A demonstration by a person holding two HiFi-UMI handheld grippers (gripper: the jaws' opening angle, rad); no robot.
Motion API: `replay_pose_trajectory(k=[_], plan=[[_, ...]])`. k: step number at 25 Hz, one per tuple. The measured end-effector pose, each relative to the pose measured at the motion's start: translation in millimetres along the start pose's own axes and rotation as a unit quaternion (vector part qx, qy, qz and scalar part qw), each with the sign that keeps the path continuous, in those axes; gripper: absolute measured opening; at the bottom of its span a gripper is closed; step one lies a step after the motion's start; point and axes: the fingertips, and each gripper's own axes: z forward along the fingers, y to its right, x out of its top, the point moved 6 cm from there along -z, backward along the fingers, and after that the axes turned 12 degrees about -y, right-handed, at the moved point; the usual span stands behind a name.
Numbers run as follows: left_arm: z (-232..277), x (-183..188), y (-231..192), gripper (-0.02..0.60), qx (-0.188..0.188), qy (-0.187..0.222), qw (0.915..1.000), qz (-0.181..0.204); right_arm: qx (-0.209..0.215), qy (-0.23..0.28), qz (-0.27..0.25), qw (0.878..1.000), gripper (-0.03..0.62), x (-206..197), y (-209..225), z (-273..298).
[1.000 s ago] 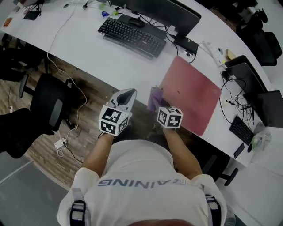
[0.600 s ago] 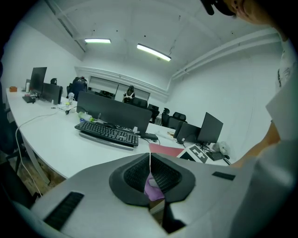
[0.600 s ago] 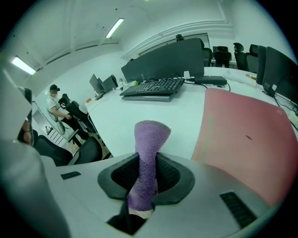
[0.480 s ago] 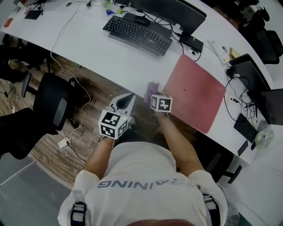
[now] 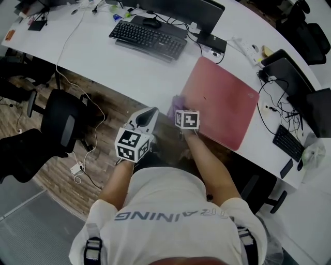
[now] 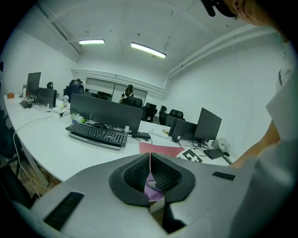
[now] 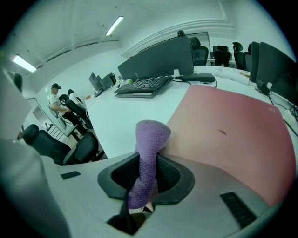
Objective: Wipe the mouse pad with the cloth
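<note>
The red mouse pad (image 5: pixel 222 101) lies on the white desk (image 5: pixel 119 64) near its front edge; it also fills the right of the right gripper view as the mouse pad (image 7: pixel 228 125). My right gripper (image 5: pixel 179 112) is shut on a purple cloth (image 5: pixel 175 105) at the pad's near left edge. In the right gripper view the cloth (image 7: pixel 150 139) stands up folded between the jaws of the right gripper (image 7: pixel 148 160). My left gripper (image 5: pixel 149 116) hovers left of it off the desk edge. The left gripper (image 6: pixel 150 160) is shut on nothing, and the cloth (image 6: pixel 152 188) shows beyond it.
A black keyboard (image 5: pixel 147 39), a mouse (image 5: pixel 151 23) and a monitor (image 5: pixel 181 10) stand behind the pad. Dark screens (image 5: pixel 289 77), cables and a small keyboard (image 5: pixel 288 142) crowd the desk's right end. A black office chair (image 5: pixel 62 124) stands on the wooden floor at left.
My right gripper has carried the cloth forward and a little left, from below the desk edge up to the pad's near left edge. The left gripper has hardly moved.
</note>
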Motion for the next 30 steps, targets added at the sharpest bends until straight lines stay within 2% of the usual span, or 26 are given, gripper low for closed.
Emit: replay_pose_trajectory(k=[8, 18, 25, 30], plan=[[19, -1, 76, 0.035, 0.001, -0.006, 0.9999, 0.015, -0.006, 0.011, 0.01, 1.0, 0.103, -34, 74, -37], [59, 2, 166, 0.035, -0.03, -0.009, 0.9986, 0.043, -0.032, 0.033, 0.056, 0.997, 0.103, -93, 177, -94], [87, 3, 218, 0.035, -0.061, -0.002, 0.9961, 0.063, -0.066, 0.051, 0.09, 0.993, 0.104, -145, 248, -137], [94, 4, 237, 0.035, -0.072, 0.002, 0.995, 0.069, -0.114, 0.057, 0.1, 0.987, 0.104, -181, 292, -165]])
